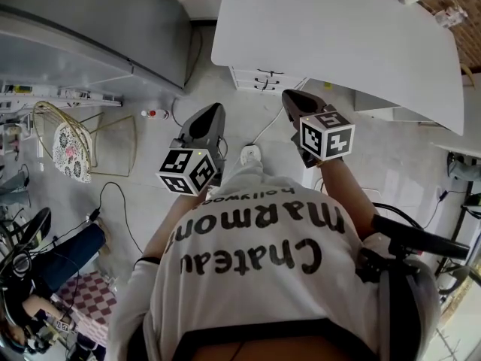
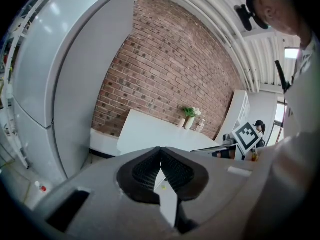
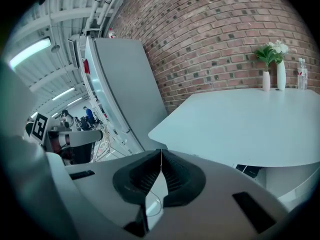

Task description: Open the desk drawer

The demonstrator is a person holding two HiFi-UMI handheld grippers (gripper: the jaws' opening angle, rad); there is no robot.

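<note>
In the head view I have the left gripper and the right gripper held out side by side over the pale tiled floor, just ahead of the person's white T-shirt with dark lettering. Beyond their tips stands the white drawer unit with dark handles, tucked under the near edge of the broad white desk top. Its fronts look flush, and neither gripper touches it. The right one is nearer to it than the left. To the left rises a tall grey refrigerator, with a small red-capped bottle on the floor near its foot and a wire-frame chair with a floral cushion further left. In the left gripper view the left gripper has its dark ribbed pads pressed together with nothing between them. Past them I see the desk top against a red brick wall, two slim white vases with a green sprig at its far end, and the refrigerator on the left. In the right gripper view the right gripper is likewise closed tight on nothing and aims under the desk top's edge. I cannot make out the drawer fronts clearly there.
</note>
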